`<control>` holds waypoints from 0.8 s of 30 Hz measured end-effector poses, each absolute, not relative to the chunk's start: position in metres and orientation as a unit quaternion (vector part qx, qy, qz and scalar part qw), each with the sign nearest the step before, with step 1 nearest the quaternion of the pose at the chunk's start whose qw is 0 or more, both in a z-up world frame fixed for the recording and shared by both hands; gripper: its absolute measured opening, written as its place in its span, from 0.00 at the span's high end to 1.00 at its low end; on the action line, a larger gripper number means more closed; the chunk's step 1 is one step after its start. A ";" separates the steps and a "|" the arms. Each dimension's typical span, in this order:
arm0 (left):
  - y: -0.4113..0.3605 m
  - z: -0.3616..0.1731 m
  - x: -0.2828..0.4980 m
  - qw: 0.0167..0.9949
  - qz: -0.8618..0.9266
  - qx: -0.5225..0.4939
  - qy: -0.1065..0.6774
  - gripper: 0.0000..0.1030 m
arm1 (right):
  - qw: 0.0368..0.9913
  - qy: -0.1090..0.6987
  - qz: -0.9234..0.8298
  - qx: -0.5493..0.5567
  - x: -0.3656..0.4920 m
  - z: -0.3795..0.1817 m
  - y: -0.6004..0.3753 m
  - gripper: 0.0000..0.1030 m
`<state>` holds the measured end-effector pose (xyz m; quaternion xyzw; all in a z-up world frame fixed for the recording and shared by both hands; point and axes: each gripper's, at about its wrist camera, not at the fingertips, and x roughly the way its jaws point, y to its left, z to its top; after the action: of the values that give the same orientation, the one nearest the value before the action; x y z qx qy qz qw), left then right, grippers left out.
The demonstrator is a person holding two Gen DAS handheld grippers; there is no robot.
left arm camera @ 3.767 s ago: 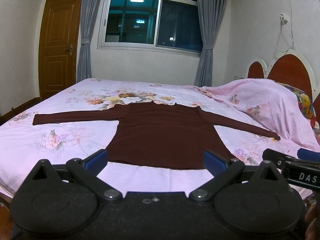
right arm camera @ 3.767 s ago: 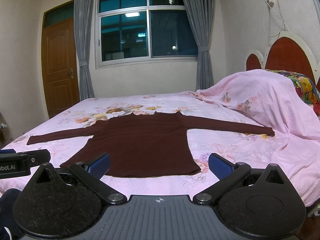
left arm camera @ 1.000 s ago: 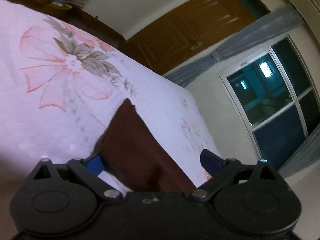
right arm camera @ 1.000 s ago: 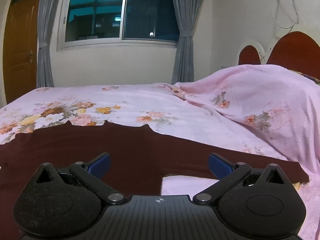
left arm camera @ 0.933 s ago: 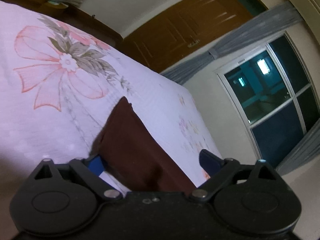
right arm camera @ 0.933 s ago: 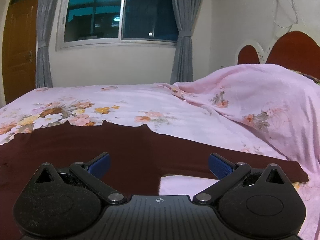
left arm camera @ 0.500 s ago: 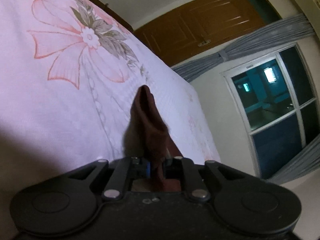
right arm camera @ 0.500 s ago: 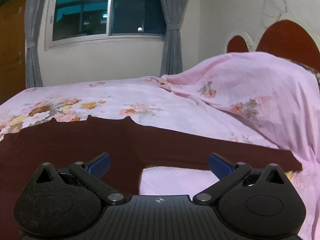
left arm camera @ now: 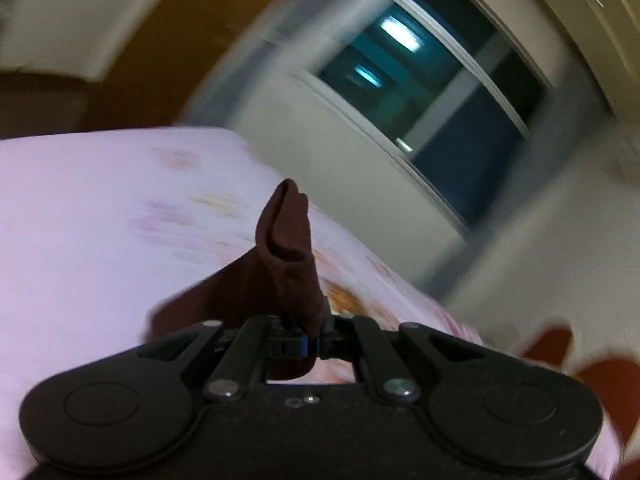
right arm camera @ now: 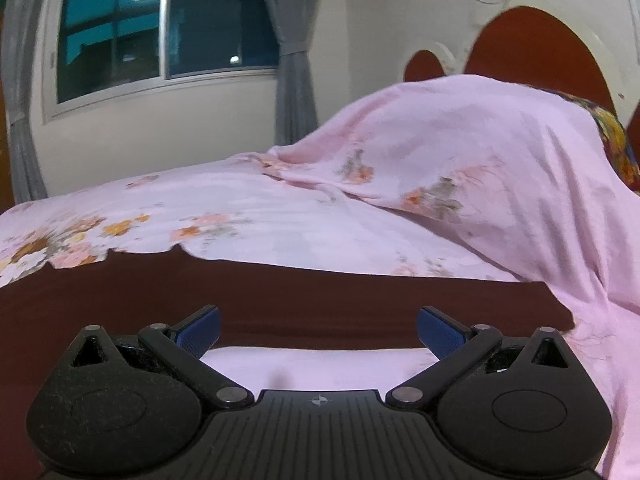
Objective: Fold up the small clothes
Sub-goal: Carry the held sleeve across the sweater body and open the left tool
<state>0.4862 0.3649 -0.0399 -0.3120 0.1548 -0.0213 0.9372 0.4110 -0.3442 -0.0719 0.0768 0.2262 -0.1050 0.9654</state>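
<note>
Clearly the folding had only just begun. The left tongs (left arm camera: 306, 338) were clamped tight on the cuff end of one sleeve (left arm camera: 290, 248) of a dark maroon long-sleeved top (right arm camera: 160, 292), and that sleeve stood up from the pads in a soft, doubled-over peak above the pink floral bedsheet (left arm camera: 80, 208); the blur across the left wrist view suggested the hand was in quick motion. The right tongs (right arm camera: 318, 330) stood wide apart with nothing between the blue pads (right arm camera: 200, 326), hovering low over the bed just short of the other sleeve (right arm camera: 400, 304), which lay flat and stretched out toward a sheet-covered mound (right arm camera: 480, 160) near the headboard (right arm camera: 532, 44). The body of the top lay spread flat on the bed, its neckline toward the window (right arm camera: 160, 24), with no crease or fold visible in it. As a judgement, the first sleeve fold was under way but not laid down, and everything else remained: bringing that sleeve across the body, gripping and folding the right-hand sleeve likewise, then doubling the body over into a compact shape. Whether the lifted sleeve had any slack behind the tongs could not be told from the blurred view.
</note>
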 end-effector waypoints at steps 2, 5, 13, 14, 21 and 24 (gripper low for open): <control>0.311 -0.027 0.519 0.947 -0.057 -0.269 0.164 0.98 | 0.964 0.226 -0.114 0.078 0.408 -0.075 -0.358 0.00; 0.233 -0.023 0.568 0.952 -0.106 -0.220 0.185 0.98 | 0.961 0.228 -0.128 0.085 0.404 -0.079 -0.381 0.00; 0.068 -0.063 0.612 0.956 -0.147 -0.081 0.240 0.98 | 0.950 0.225 -0.185 0.113 0.385 -0.087 -0.469 0.00; 0.046 -0.072 0.604 0.957 -0.144 -0.057 0.246 0.98 | 0.949 0.226 -0.189 0.112 0.382 -0.088 -0.476 0.00; -0.027 -0.102 0.591 0.951 -0.178 0.015 0.251 0.98 | 0.943 0.232 -0.204 0.121 0.367 -0.101 -0.503 0.00; -0.046 -0.101 0.589 0.948 -0.194 0.029 0.251 0.98 | 0.941 0.233 -0.207 0.129 0.361 -0.106 -0.510 0.00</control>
<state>0.5889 -0.0461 -0.1007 0.0293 0.2509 -0.1942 0.9479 0.3610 -0.5099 -0.1058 0.1290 0.2328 -0.2069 0.9415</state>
